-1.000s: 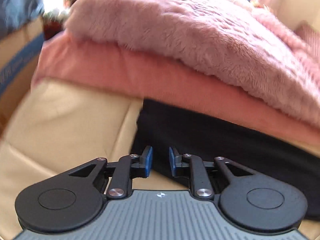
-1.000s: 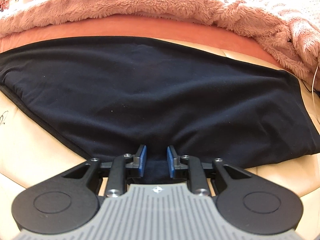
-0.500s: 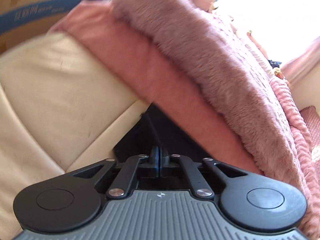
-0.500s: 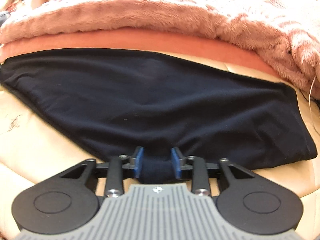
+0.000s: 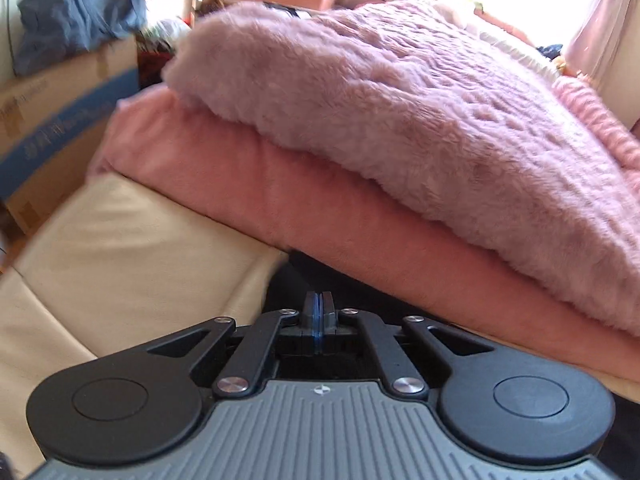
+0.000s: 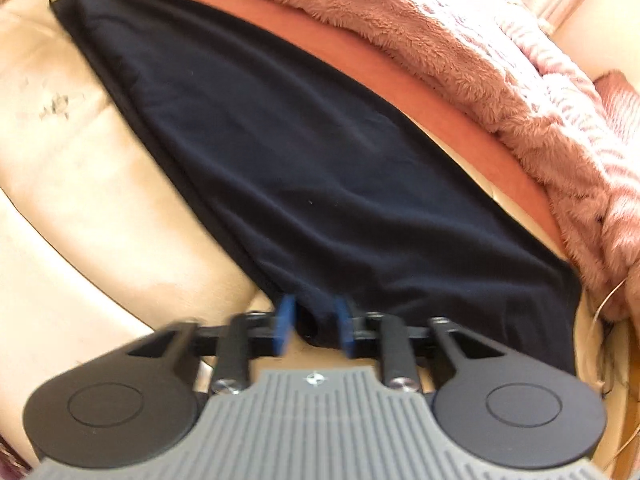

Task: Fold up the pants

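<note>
- Black pants spread flat on cream leather cushion, running diagonally from far left to near right in the right wrist view.
- Far long edge of the pants lies just beside a salmon-pink blanket; fluffy pink throw piled on top of that.
- Right gripper: jaws part-way apart, blue pads on either side of a bunched bit of the pants' near edge. Fabric sits between the pads; frame blurred, cannot tell if it is actually pinched.
- Left gripper: jaws pressed together, pads meeting. Dark pants fabric lies right at the tips; cannot tell if any is caught between them.
- Left wrist view: same blanket and fluffy throw ahead, cushion to the left.
- Cardboard box with blue band at far left, grey-blue cloth heaped on it.
</note>
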Tool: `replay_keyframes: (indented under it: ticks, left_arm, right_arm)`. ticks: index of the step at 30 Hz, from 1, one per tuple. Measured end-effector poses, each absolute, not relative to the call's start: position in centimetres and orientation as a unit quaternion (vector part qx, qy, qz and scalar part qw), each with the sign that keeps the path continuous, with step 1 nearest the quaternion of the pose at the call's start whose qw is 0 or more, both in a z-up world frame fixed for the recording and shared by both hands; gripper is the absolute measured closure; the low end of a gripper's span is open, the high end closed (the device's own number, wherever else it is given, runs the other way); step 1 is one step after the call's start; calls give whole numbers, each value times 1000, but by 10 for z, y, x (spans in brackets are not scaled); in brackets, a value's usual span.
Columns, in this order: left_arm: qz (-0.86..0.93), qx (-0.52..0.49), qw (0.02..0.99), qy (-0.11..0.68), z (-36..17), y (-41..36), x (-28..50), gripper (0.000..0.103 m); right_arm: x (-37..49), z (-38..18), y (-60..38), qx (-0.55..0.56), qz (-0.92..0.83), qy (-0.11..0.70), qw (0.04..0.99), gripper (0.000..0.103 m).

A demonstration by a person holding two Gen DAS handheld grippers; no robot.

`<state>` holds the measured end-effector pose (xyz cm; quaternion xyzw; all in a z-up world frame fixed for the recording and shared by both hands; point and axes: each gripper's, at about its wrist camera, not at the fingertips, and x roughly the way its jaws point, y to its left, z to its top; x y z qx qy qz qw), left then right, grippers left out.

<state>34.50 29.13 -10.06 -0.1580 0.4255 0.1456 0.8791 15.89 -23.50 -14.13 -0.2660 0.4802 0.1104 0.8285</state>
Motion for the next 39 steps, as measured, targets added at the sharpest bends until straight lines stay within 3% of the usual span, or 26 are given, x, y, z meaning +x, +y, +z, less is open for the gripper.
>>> replay_keyframes:
  ticks: [6, 11, 15, 20, 22, 23, 24, 31, 39]
  left_arm:
    - [153, -114, 874, 446, -102, 298, 344, 103]
    - [114, -222, 865, 435, -120, 322, 323, 103]
    - [120, -296, 842, 435, -143, 334, 318, 89]
    - [132, -343, 821, 436, -170, 335, 318, 81]
    - [135, -349, 823, 427, -172, 336, 318, 83]
    - [135, -349, 824, 425, -170, 336, 319, 101]
    - [140, -340, 827, 424, -166, 335, 320, 103]
    - [133, -275, 866, 396, -113, 323, 318, 103]
    - [152, -225, 846, 459, -146, 322, 320, 103]
  right_arm:
    - [168, -133, -261, -176, 98, 507, 838, 103]
    - [170, -146, -255, -179, 97, 513, 834, 103]
    - [172, -146, -255, -174, 96, 516, 833, 103]
    - [173, -147, -254, -176, 96, 519, 831, 103]
    - [175, -148, -255, -172, 95, 519, 832, 103]
    - [175, -148, -255, -171, 94, 518, 833, 103]
    - [174, -147, -255, -171, 93, 515, 835, 103]
    - [170, -122, -267, -144, 77, 492, 855, 103]
    - [166, -143, -268, -139, 87, 521, 838, 103]
